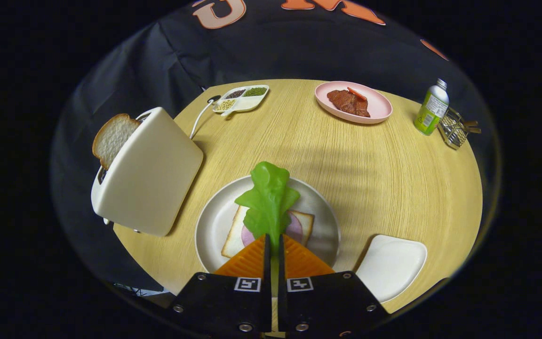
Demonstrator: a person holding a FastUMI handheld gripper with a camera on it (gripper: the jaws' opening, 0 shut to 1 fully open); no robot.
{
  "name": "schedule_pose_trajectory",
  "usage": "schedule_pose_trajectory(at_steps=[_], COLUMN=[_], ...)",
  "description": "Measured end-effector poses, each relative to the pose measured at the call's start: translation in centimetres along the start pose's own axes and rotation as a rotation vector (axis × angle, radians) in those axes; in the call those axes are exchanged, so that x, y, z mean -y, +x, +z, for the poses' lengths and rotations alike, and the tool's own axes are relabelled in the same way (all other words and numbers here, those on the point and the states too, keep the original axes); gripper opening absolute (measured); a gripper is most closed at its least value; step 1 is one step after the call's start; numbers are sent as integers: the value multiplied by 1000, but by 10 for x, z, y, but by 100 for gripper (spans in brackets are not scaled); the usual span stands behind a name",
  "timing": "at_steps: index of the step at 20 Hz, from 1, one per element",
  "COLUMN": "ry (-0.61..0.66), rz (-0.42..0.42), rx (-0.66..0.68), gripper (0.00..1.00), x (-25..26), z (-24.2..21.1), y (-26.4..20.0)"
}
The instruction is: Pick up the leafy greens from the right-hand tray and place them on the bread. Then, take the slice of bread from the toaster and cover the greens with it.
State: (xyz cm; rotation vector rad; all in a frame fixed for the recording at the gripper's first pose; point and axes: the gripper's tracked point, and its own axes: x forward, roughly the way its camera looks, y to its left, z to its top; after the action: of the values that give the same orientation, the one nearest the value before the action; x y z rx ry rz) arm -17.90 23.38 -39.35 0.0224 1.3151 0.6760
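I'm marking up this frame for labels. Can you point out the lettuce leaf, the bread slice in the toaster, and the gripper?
lettuce leaf [268, 201]: gripper view, middle of the leaf blade.
bread slice [112, 138]: gripper view, its white face above the toaster slot.
gripper [274, 242]: gripper view, between fingertips pinching the leaf.

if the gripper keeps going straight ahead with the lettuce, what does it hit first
Probably the bread slice with ham on the round plate, just ahead under the lettuce leaf held in the gripper; height above it is unclear.

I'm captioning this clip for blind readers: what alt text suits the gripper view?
The gripper is shut on a green lettuce leaf, held above a bread slice topped with pink ham on a round white plate. A white toaster holding a bread slice stands beside the plate on the round wooden table.
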Motion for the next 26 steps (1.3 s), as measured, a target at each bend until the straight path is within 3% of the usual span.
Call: schedule_pose_trajectory(at_steps=[7,14,15,22,26], ry=[23,-4,-1,-13,5], rz=[41,-34,-40,-37,-23], rx=[-63,-8,2,103,106], gripper=[22,65,67,91,98], x=[-15,-5,-5,-32,-60], z=[-8,7,9,59,84], y=[9,4,2,-52,-75])
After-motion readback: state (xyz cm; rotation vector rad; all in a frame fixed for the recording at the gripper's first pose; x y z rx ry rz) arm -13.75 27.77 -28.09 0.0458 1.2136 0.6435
